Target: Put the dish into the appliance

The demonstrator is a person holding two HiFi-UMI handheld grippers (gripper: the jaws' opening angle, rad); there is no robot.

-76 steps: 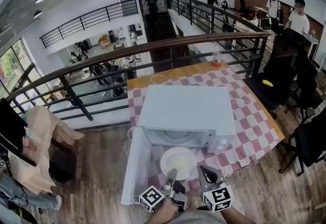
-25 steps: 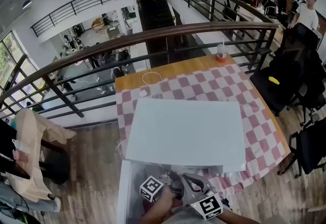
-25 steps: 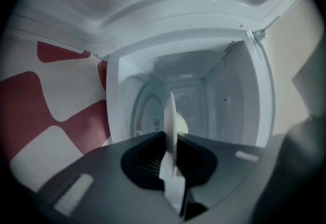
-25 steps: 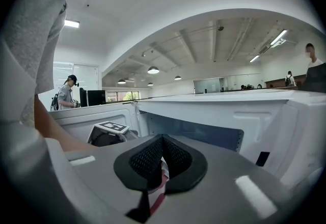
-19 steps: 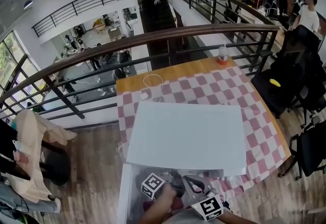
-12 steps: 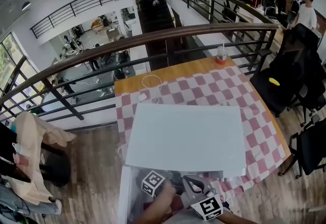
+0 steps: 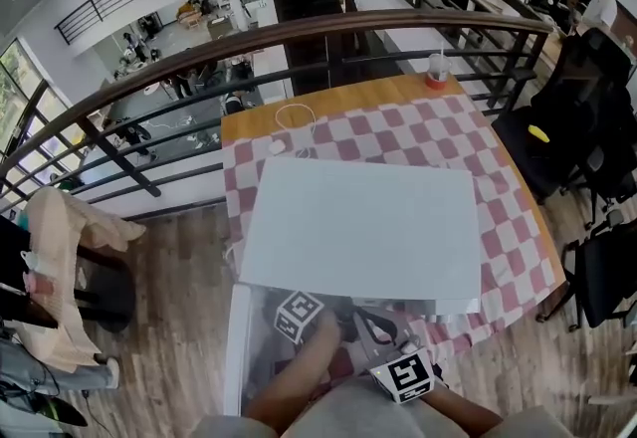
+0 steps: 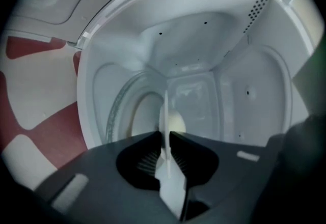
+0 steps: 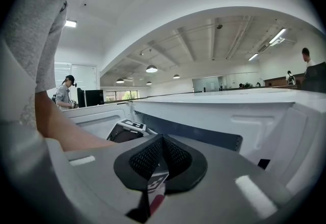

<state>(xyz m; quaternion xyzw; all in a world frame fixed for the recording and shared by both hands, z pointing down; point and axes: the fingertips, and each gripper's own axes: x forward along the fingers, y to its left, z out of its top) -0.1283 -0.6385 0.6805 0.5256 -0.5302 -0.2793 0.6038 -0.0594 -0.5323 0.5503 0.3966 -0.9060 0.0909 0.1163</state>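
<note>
Left gripper [image 8: 165, 139]: jaws nearly together, clamped on the rim of the dish [image 8: 170, 187]. They have just been easing apart a little, with the rim between the pads and the pads looking to touch it on both sides. The dish is white and seen edge-on in the left gripper view, as a thin line running away from the jaws.

Dish location: inside the cavity [image 8: 204, 65] of the microwave [image 7: 358, 227], close beside the round turntable [image 8: 135, 111]. I cannot tell whether it rests on the turntable or is clear of it.

Right gripper [image 9: 162, 141]: jaws together, nothing between them. It sits outside the cavity, to the right of the left gripper and near the front edge of the microwave top.

Head view: the microwave stands on a bench covered by a red-and-white checked cloth [image 7: 418, 137]. Its door [image 7: 235, 346] is swung open at the lower left. My left forearm [image 7: 299, 376] reaches in under the front edge of the top, so the dish itself is hidden in this view.

Other items: a cup [image 7: 436, 76] with a reddish base at the far edge of the bench, and a looped white cable [image 7: 294, 117] behind the microwave.
</note>
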